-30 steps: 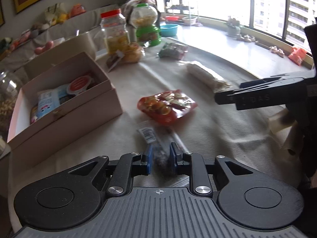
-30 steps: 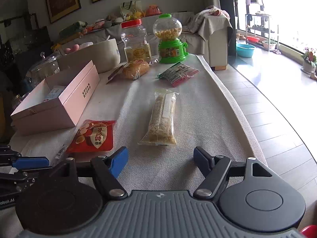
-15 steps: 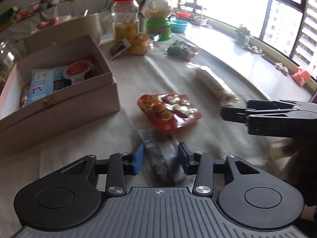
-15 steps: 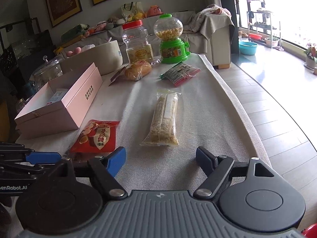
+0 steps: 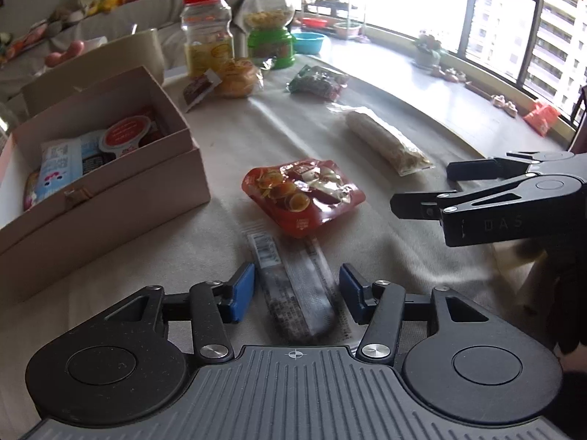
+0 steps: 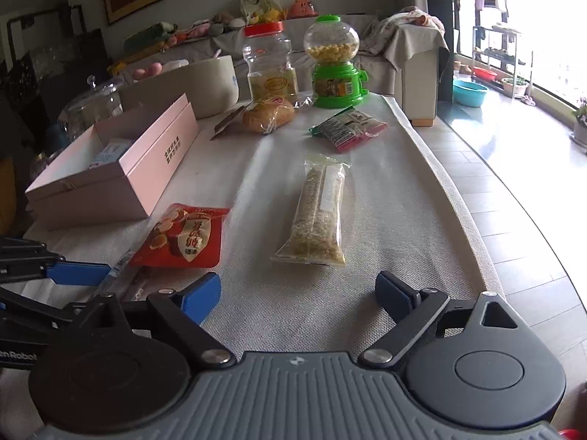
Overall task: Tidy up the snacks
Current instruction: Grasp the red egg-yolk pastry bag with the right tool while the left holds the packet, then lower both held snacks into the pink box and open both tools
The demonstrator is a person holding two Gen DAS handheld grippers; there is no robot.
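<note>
Snacks are lying scattered along a cloth-covered table (image 6: 403,198). The left gripper (image 5: 296,289) is hovering near the table's near edge, its jaws opening, and a dark snack bar (image 5: 293,286) in a clear wrapper is lying flat on the cloth between the blue pads (image 5: 242,291) without either pad pressing on it. Just beyond the bar, toward the middle of the table, a red snack pouch (image 5: 302,196) is resting with one corner overlapping the bar's far end. The right gripper (image 6: 298,295) is hanging over the near edge too, its jaws opening with only bare cloth between them. Ahead of it, a long clear bag of grain snack (image 6: 319,212) is lying lengthwise near the table's middle. A pink box (image 5: 110,179) is sitting open along the left edge, already holding several packets (image 5: 62,161). Toward the far edge, a green and red packet (image 6: 348,128), a wrapped bun (image 6: 268,117), a red-lidded jar (image 6: 269,64) and a green candy dispenser (image 6: 334,66) are standing near one another.
</note>
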